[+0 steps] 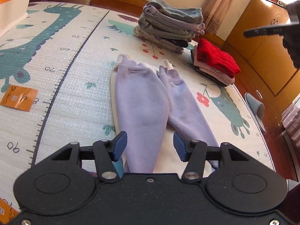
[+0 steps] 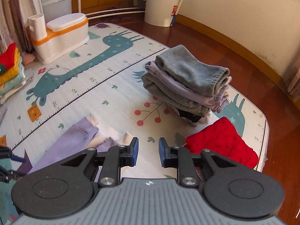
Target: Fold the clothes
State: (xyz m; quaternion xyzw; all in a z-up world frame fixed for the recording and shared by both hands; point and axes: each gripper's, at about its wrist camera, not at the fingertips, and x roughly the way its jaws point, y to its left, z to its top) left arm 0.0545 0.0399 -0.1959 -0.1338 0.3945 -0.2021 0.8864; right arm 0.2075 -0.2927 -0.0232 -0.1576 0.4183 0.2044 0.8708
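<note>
A lilac and cream top (image 1: 142,101) lies flat on the play mat (image 1: 75,86), its two lilac sleeves folded in over the cream body, cuffs pointing away. My left gripper (image 1: 148,146) is open and empty, hovering above the near part of the garment. My right gripper (image 2: 148,152) is open and empty above bare mat, with the lilac top (image 2: 75,136) to its left and a red folded garment (image 2: 223,142) to its right. The right gripper also shows in the left wrist view (image 1: 271,31) at the upper right.
A tall stack of folded grey and lilac clothes (image 1: 168,24) stands at the mat's far side, also in the right wrist view (image 2: 189,82). A smaller pile topped in red (image 1: 215,63) sits beside it. A white and orange potty (image 2: 60,35), a bucket (image 2: 163,3), a slipper (image 1: 256,108) and wooden cabinets (image 1: 262,43) surround the mat.
</note>
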